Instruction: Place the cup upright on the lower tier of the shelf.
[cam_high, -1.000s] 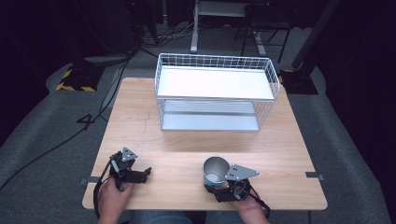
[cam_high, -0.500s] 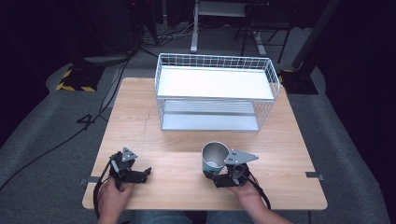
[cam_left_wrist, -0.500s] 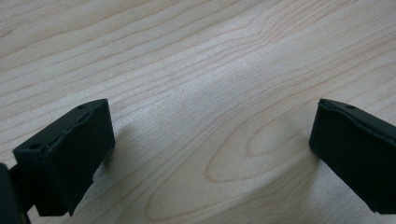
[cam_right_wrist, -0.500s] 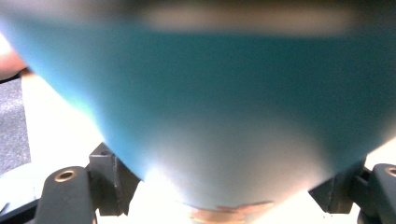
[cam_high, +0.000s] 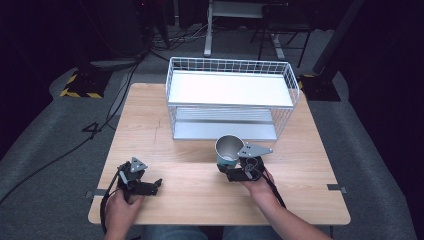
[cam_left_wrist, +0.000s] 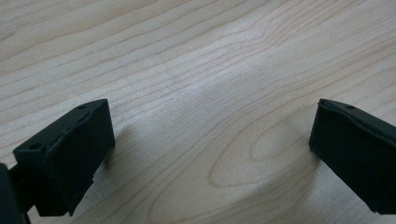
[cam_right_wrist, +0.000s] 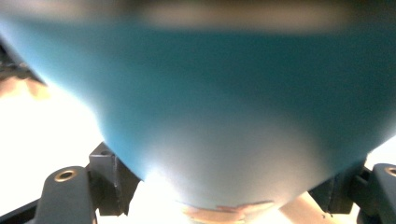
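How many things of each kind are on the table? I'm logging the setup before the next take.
Cups: 1, the teal cup held in the right gripper
Wire racks: 1, the white two-shelf rack
Grippers: 2, counting the left gripper with its jaws apart over bare wood
Total: 4

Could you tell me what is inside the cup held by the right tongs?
The cup looks empty: its silvery inner wall shows. The bottom is partly hidden by the rim, so I cannot tell for certain.
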